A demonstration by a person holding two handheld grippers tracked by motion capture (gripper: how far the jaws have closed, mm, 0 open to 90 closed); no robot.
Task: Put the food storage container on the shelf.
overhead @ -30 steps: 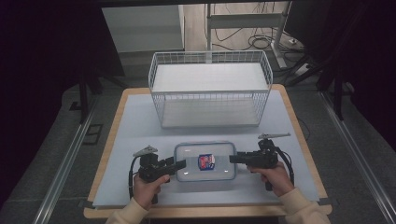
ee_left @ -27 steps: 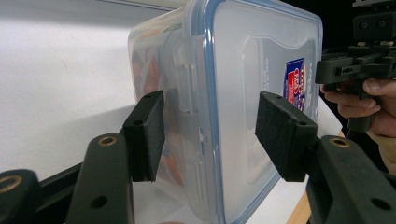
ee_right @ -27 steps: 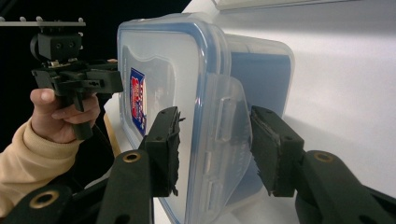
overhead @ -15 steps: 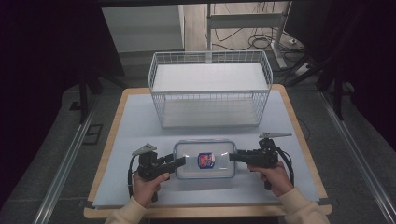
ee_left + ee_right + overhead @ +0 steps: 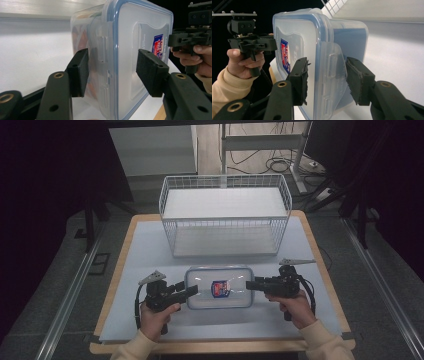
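Note:
A clear plastic container (image 5: 218, 287) with a blue-rimmed lid and a red-and-blue label lies near the front of the table. My left gripper (image 5: 192, 291) is at its left end. In the left gripper view the container (image 5: 130, 37) sits between the two pads, and the left gripper (image 5: 112, 72) is shut on it across lid and base. My right gripper (image 5: 250, 284) is at the right end. In the right gripper view the right gripper (image 5: 325, 80) is shut on the container (image 5: 297, 30), over a side latch flap that stands out from the lid.
A white wire basket (image 5: 225, 219) stands behind the container at the back of the table. A pale mat (image 5: 150, 250) covers the wooden tabletop. Dark floor, metal rails and cables surround the table.
The container sits slightly higher in the picture, toward the basket, than a second ago. Both hands have stayed almost where they were.

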